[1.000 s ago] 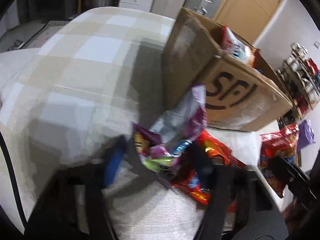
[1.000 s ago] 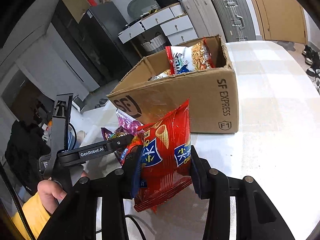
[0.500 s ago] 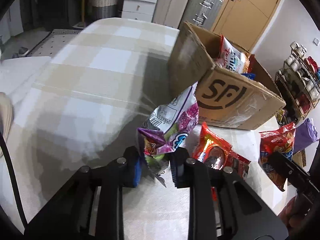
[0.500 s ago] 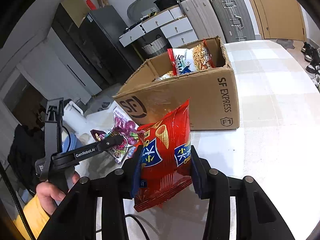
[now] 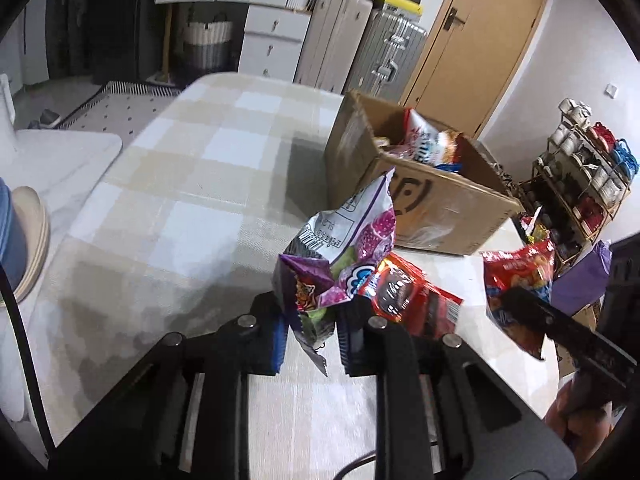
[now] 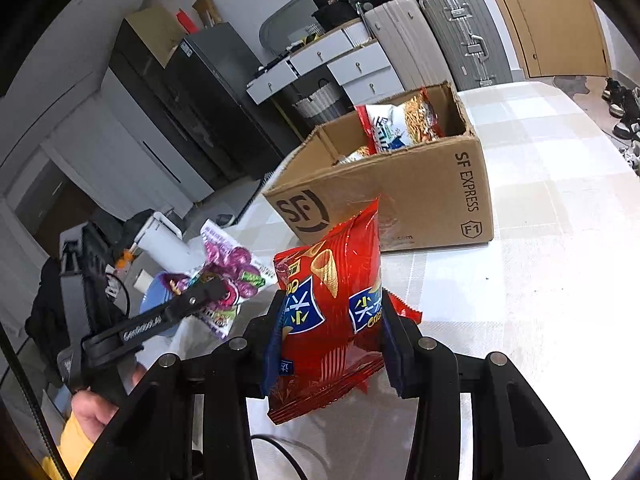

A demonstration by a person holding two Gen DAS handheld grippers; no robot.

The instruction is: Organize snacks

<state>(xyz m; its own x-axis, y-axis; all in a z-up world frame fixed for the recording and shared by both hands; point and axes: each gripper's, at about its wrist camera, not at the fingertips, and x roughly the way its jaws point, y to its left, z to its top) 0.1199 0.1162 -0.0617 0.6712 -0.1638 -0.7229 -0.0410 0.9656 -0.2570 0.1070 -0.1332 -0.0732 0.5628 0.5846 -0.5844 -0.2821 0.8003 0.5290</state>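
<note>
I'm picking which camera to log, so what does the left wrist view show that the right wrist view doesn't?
Only the left wrist view: a red snack packet lying on the table, and a rack of mugs.

Only the right wrist view: the SF EXPRESS lettering on the box side, a black cabinet, and shoes on the floor.

Both: the cardboard box, the left gripper shut on the purple snack bag, and the right gripper shut on the red chip bag.

White drawers [image 5: 276,36], suitcases [image 5: 396,56], wooden door [image 5: 492,40], dark cabinet [image 6: 208,92], checked tablecloth [image 5: 208,168]

Checked table [image 5: 208,184] bears cardboard box [image 6: 420,196].
</note>
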